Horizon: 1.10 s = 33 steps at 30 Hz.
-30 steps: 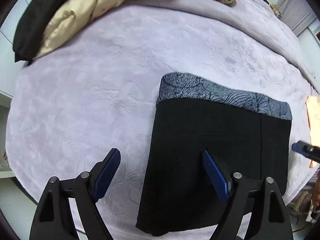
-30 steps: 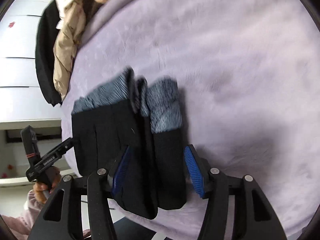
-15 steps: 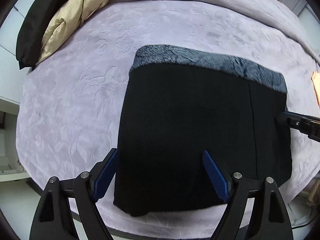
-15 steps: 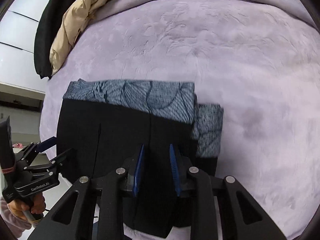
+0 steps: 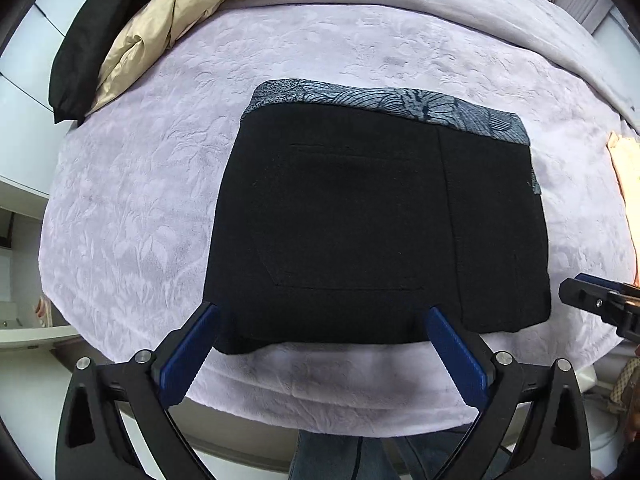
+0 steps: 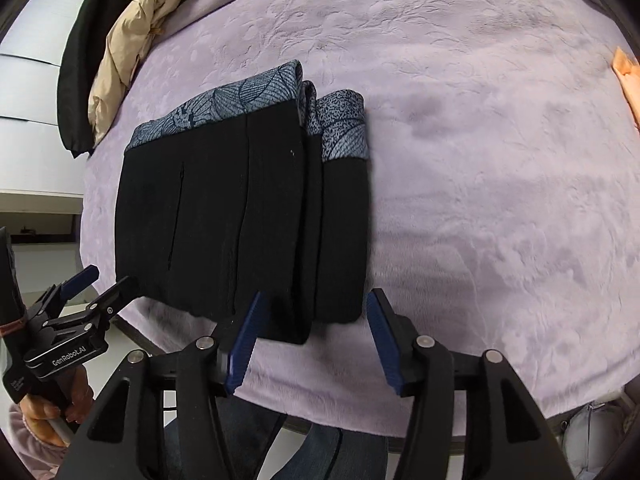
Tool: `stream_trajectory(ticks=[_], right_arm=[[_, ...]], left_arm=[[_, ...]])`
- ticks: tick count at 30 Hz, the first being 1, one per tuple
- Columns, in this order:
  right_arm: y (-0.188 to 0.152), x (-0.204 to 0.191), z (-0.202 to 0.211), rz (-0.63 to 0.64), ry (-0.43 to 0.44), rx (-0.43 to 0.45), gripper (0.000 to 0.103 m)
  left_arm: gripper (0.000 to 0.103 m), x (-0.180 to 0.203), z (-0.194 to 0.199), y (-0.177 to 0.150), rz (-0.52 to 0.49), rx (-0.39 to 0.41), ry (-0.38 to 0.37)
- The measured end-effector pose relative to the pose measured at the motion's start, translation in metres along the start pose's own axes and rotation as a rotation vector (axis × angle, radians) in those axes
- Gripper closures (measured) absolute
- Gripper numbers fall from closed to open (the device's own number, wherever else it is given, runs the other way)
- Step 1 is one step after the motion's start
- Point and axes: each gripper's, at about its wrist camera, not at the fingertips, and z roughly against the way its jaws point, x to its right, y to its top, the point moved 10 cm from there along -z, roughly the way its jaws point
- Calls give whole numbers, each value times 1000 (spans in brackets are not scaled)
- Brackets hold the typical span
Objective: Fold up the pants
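The left gripper (image 5: pixel 320 344) has just been opening and its jaws stand spread wide, released, with nothing pinched between them; its blue pads (image 5: pixel 188 354) hang over the near edge of the pants (image 5: pixel 360 220). The right gripper (image 6: pixel 312 340) has also just been opening: its jaws are apart and grasp nothing, set above the near right corner of the folded stack, whose layered edges show in the right wrist view. The pants lie flat as a compact black rectangle with a grey patterned waistband (image 5: pixel 384 100) along the far side, near the front edge of a bed covered by a lilac blanket (image 5: pixel 140 208). Beyond them, at the far left corner, a beige jacket (image 5: pixel 160 32) and a black garment (image 5: pixel 84 44) are heaped. A hand (image 6: pixel 52 408) grips the left tool's handle.
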Motion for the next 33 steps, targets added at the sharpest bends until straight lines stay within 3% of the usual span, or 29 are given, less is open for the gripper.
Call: stream_trajectory(ticks=[4,6,12,33], right_arm=[[-2,-10,5,11,-10,29,24],[-3,-13,9,15,-25,44,22],[-4,-17,17,27,-126,108,0],[-30,-76,12,-54,-179,182,0]], left_arm=[[0,7,5,-4,0,4,13],[0,9,8,-5,-8,8,13],[0,7,10,-3,-30,28,17],[0,-45,16,-10,-55,79,-3]])
